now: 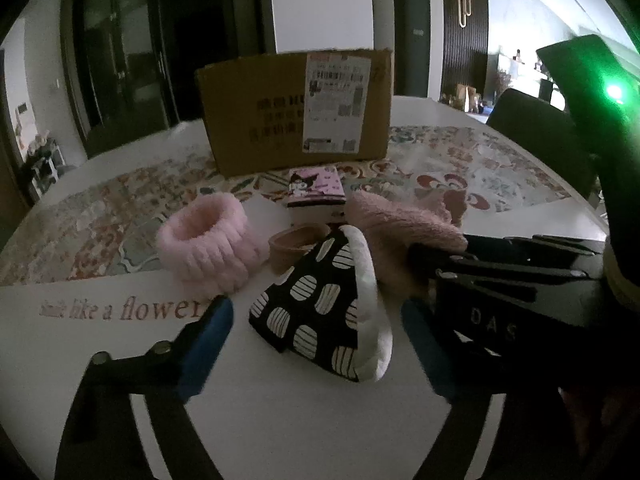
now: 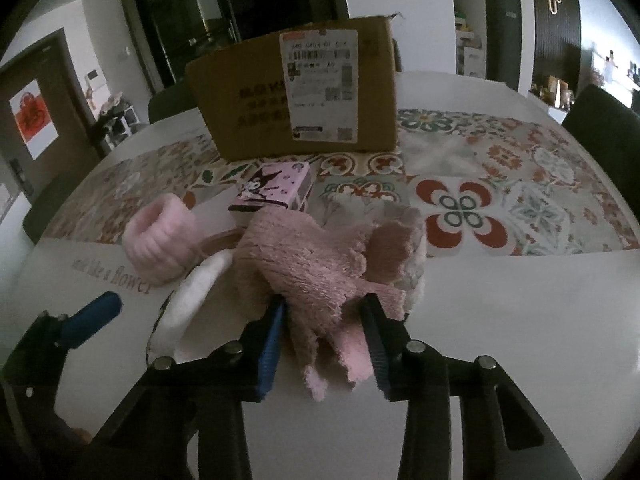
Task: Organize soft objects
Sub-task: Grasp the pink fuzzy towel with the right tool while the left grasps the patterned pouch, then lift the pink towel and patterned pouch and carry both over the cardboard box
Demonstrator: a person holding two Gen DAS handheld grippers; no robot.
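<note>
A black pouch with white macaron print (image 1: 320,312) lies on the white table between the open fingers of my left gripper (image 1: 316,340). A pink fluffy wristband (image 1: 208,240) stands to its left, and it also shows in the right wrist view (image 2: 160,240). A pink fuzzy cloth (image 2: 316,264) lies to the right; it also shows in the left wrist view (image 1: 396,232). My right gripper (image 2: 326,344) has its blue-padded fingers on both sides of the cloth's near edge, touching it. A tan elastic band (image 1: 300,242) sits behind the pouch.
A cardboard box (image 1: 296,108) stands upright at the back on a patterned mat (image 2: 500,184). A small pink cartoon box (image 2: 276,190) lies before it. Dark chairs (image 2: 604,128) stand at the table's far right edge.
</note>
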